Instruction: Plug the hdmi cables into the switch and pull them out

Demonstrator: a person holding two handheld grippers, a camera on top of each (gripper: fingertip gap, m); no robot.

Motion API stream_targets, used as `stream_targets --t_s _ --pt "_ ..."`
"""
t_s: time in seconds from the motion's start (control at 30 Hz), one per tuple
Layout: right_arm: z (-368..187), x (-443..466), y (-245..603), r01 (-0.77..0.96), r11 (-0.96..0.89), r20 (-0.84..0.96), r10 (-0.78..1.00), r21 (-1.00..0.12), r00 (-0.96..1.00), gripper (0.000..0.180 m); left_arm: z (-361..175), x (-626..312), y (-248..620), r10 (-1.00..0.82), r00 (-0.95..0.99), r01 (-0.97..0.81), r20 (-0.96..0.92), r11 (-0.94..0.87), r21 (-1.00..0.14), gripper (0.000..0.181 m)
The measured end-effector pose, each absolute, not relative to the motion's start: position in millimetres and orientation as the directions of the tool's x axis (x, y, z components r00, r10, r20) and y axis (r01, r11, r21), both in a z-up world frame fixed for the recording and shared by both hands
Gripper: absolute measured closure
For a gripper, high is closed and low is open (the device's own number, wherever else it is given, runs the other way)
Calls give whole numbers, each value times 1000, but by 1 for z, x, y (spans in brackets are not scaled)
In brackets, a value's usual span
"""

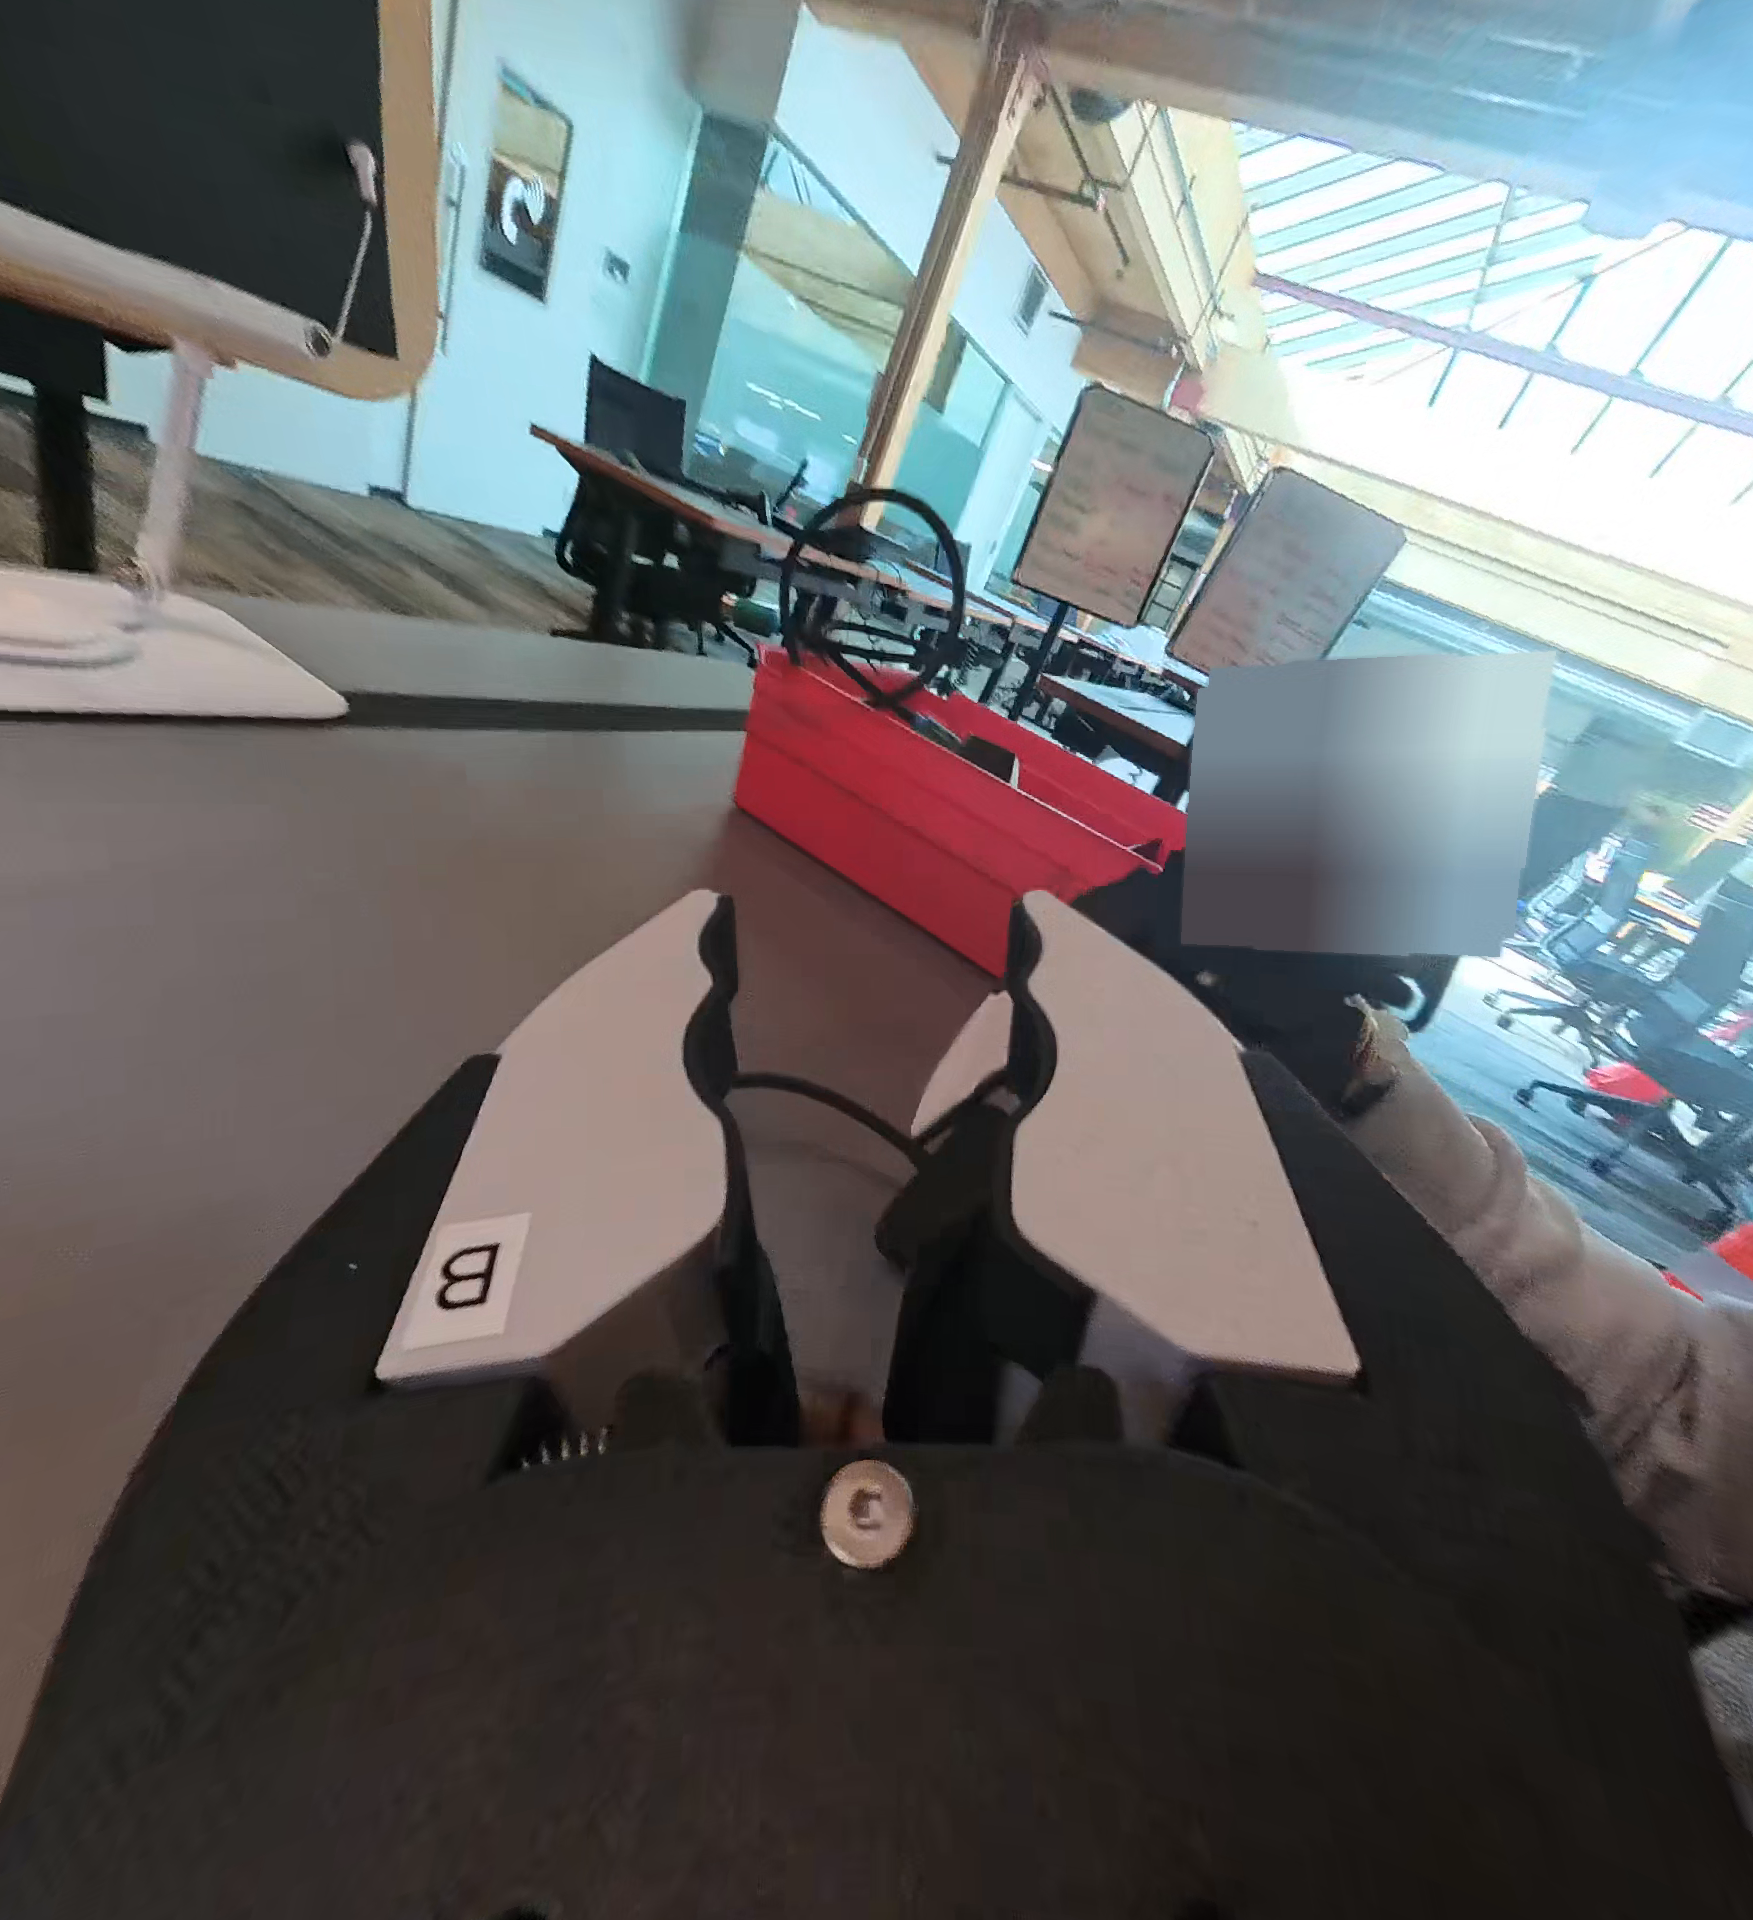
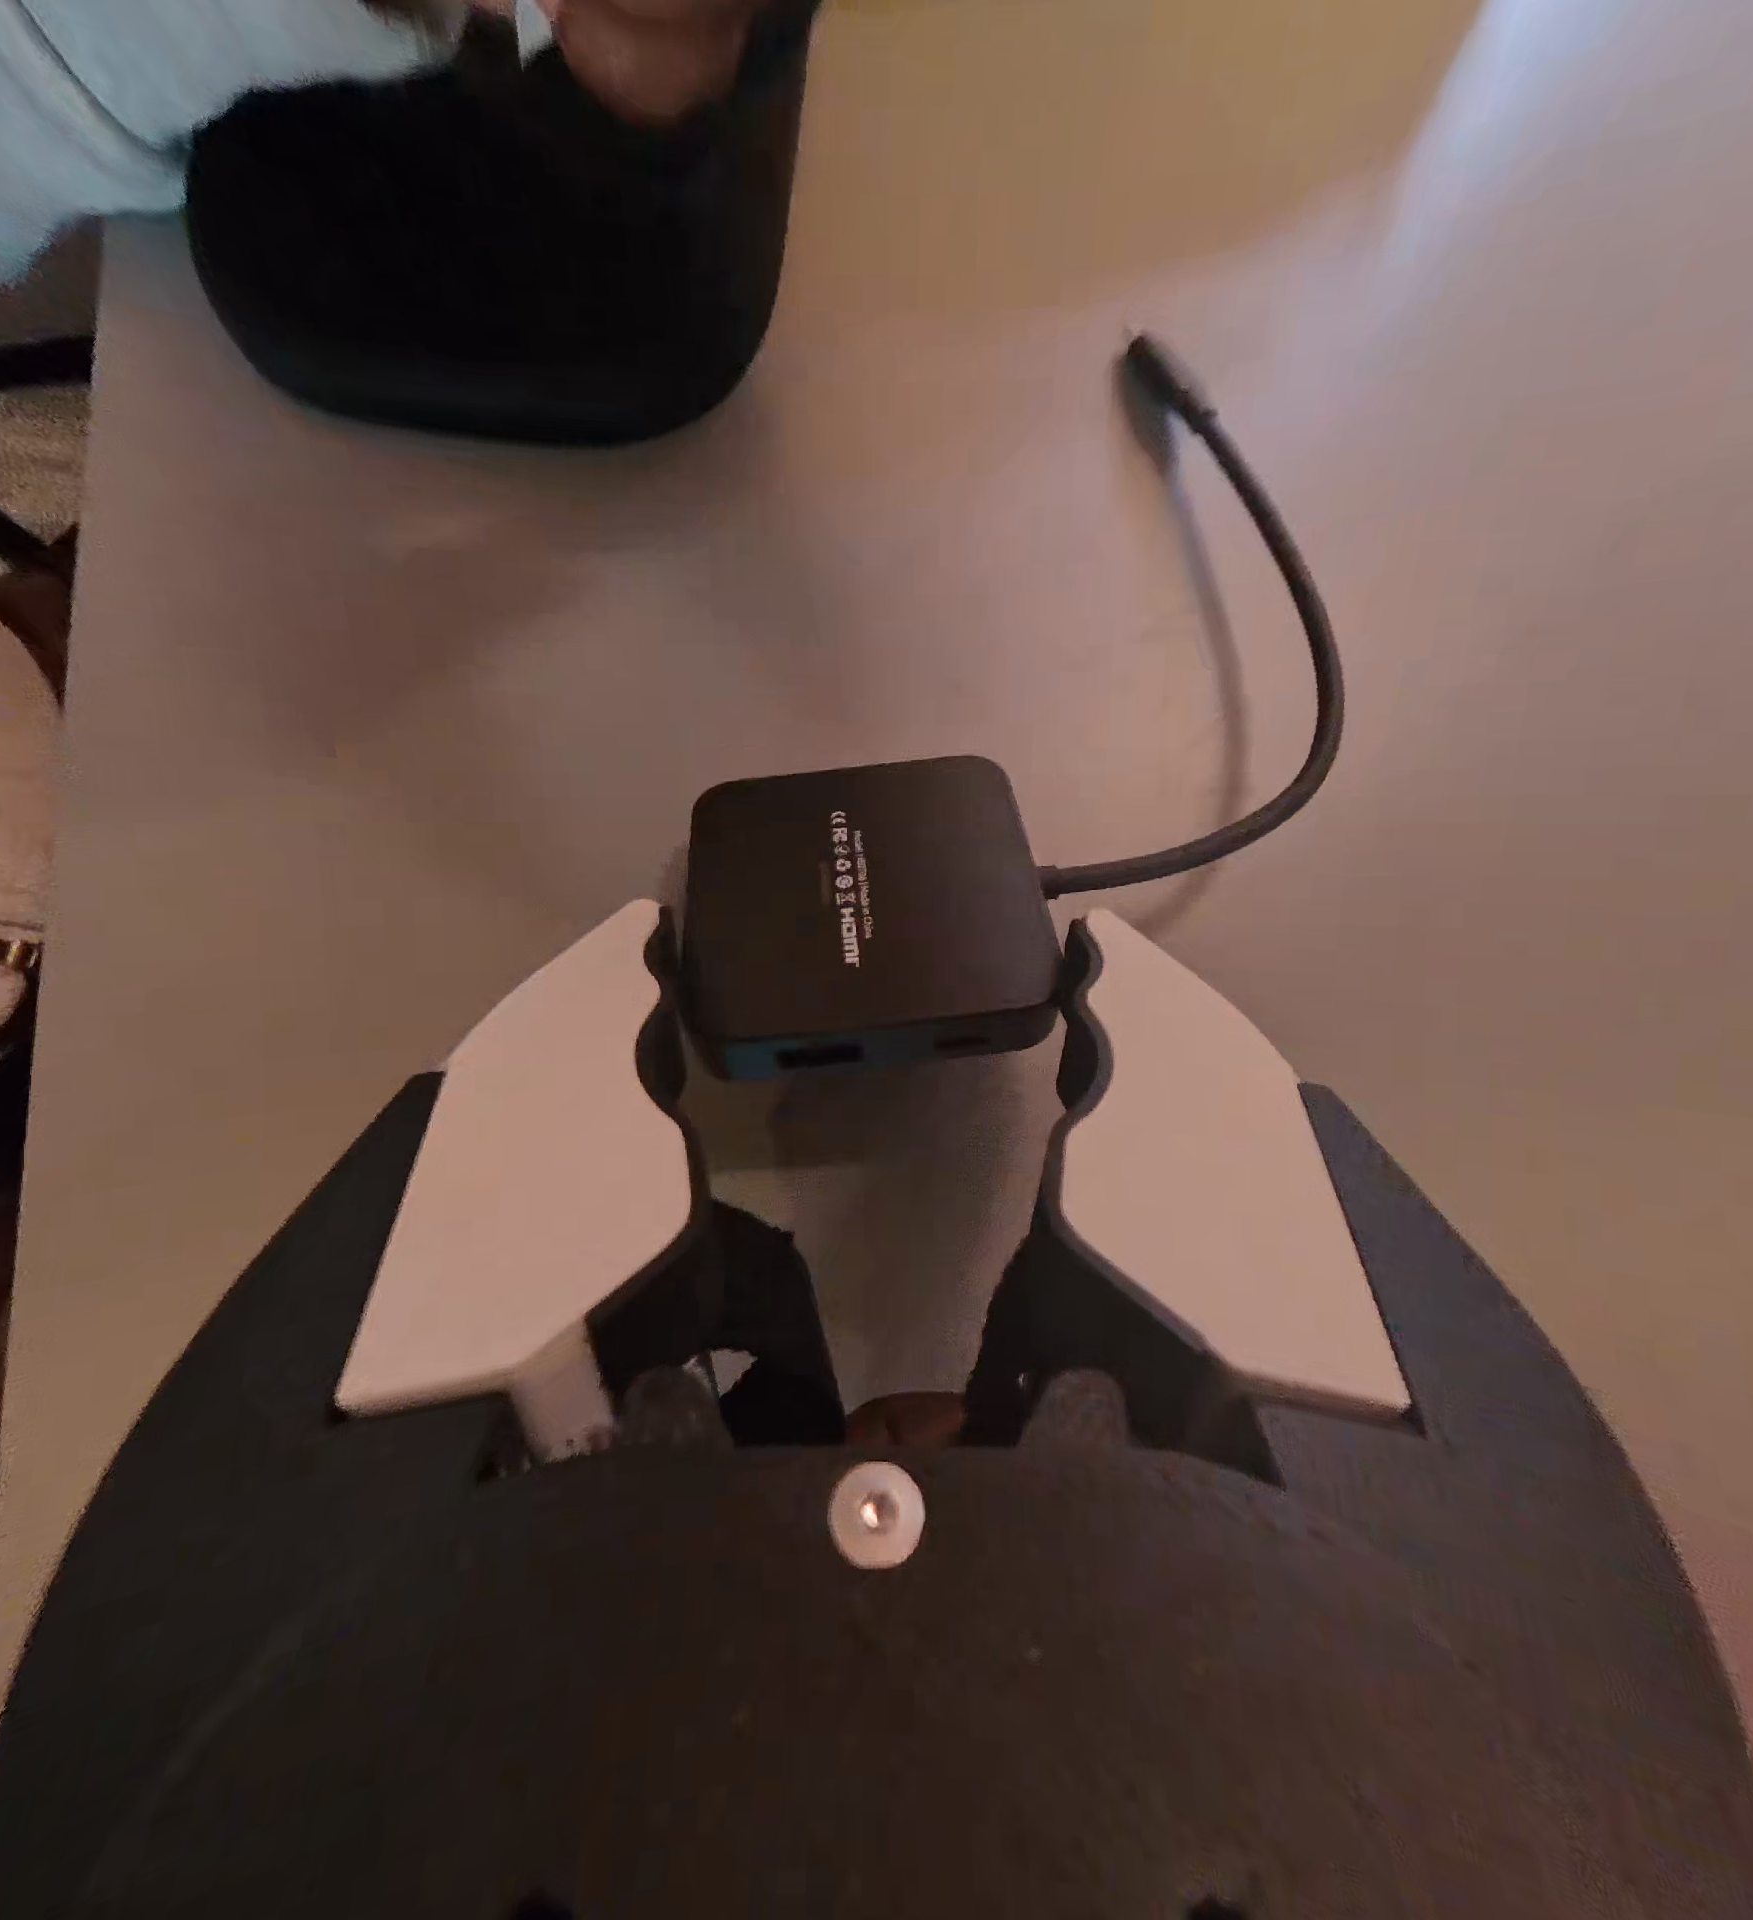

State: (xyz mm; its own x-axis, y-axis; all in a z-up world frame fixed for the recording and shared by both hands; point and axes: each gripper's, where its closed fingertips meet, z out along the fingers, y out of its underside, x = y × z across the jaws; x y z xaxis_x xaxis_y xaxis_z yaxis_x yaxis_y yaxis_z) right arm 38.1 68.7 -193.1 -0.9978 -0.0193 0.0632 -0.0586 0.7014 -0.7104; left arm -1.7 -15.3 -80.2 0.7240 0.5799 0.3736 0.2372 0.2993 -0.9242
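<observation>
Right wrist view: my right gripper [image 2: 867, 971] w/ jaws closed onto the sides of a black hdmi switch [image 2: 867, 904], lifted above the grey bench [image 2: 436, 675]; label side up, ports facing the cam. Switch's attached black cable [image 2: 1308, 665] curves off to the right, plug end blurred. Left gripper [image 2: 498, 260] dark, blurred, upper left.

Left wrist view: my left gripper [image 1: 867, 961], jaws spread, nothing pinched at the tips; thin black cord [image 1: 830, 1107] crosses the gap nearer the cam. Red bin [image 1: 913, 831] on bench ahead, black cable loop [image 1: 867, 582] sticking out of it.
</observation>
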Motion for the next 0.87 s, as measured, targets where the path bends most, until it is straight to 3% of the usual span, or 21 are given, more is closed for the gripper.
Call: stream_targets --t_s 0.17,0.3,0.47,0.53,0.63,0.73,0.87 --pt "-215 39 79 -22 788 13 -18 -616 -1000 109 -79 3 -9 550 749 241 368 292 -926 132" --pt "-199 33 73 6 725 12 20 -689 -1000 105 -79 7 -4 575 768 183 282 224 -957 132" --pt "-116 29 54 -75 302 101 71 -950 -992 96 -72 20 2 595 795 49 118 130 -990 121" --pt "-92 24 58 -116 168 138 121 -979 -983 96 -75 27 -5 613 787 36 63 56 -998 112" --pt "-67 19 67 -146 25 148 183 -989 -972 102 -60 37 -53 714 700 25 5 -17 -1000 114" --pt "-52 23 70 -145 -59 132 182 -988 -974 106 -44 47 -131 815 580 110 -17 -99 -989 119" --pt "-51 27 68 -177 -52 164 187 -983 -969 109 -71 51 -233 921 387 451 27 -164 -877 122"
